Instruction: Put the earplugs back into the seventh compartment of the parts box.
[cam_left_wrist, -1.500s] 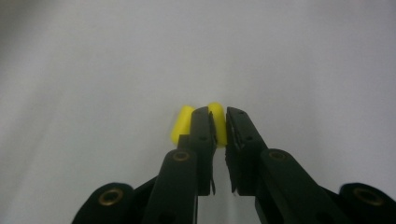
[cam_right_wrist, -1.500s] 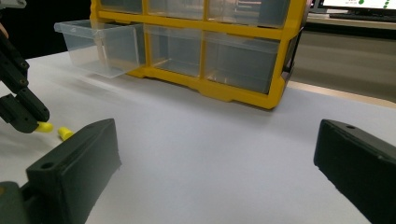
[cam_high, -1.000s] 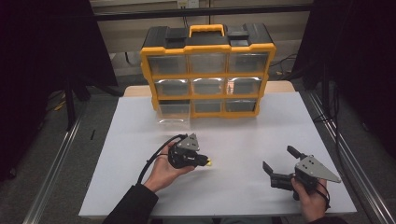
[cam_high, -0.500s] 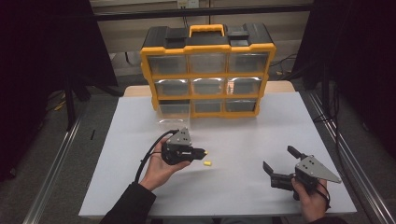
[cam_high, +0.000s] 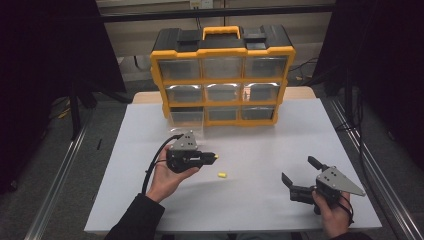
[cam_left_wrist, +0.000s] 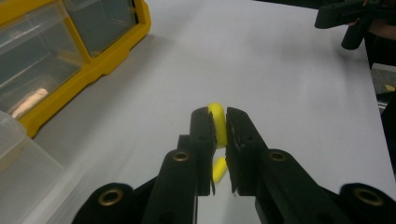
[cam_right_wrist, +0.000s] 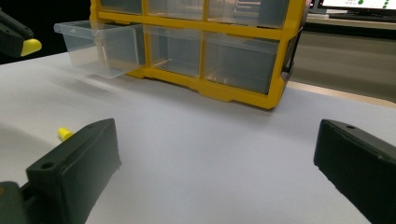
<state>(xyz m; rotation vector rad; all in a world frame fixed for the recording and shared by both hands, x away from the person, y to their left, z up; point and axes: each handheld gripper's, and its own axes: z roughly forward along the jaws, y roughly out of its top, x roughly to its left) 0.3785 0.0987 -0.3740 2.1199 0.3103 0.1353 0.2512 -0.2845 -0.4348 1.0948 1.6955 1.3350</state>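
Gripping a small yellow piece (cam_left_wrist: 216, 122) right at the tips of the left gripper (cam_high: 209, 157), so the hold looks marginal: little contact, and the piece sticks out past the fingers (cam_left_wrist: 204, 140). My guess is any twist or bump on the way to the pulled-out clear drawer (cam_high: 186, 119) could pop it loose. That drawer sits at the bottom-left of the yellow organizer (cam_high: 222, 75), toward the far edge of the surface (cam_high: 260, 150). Its lip is another risk; coming in low could clip it.

A second yellow piece (cam_high: 221, 175) lies loose on the surface near the middle, just below and beyond the left gripper. It could get knocked or rolled by a low pass.

Left fingers: nearly closed, pinching the yellow piece between them, lifted off the surface.

Right gripper (cam_high: 300, 182): fingers spread wide, holding nothing and touching nothing I can see. It rests low near the near-right corner of the surface, well apart from both pieces. No conflict with the left side as things stand.
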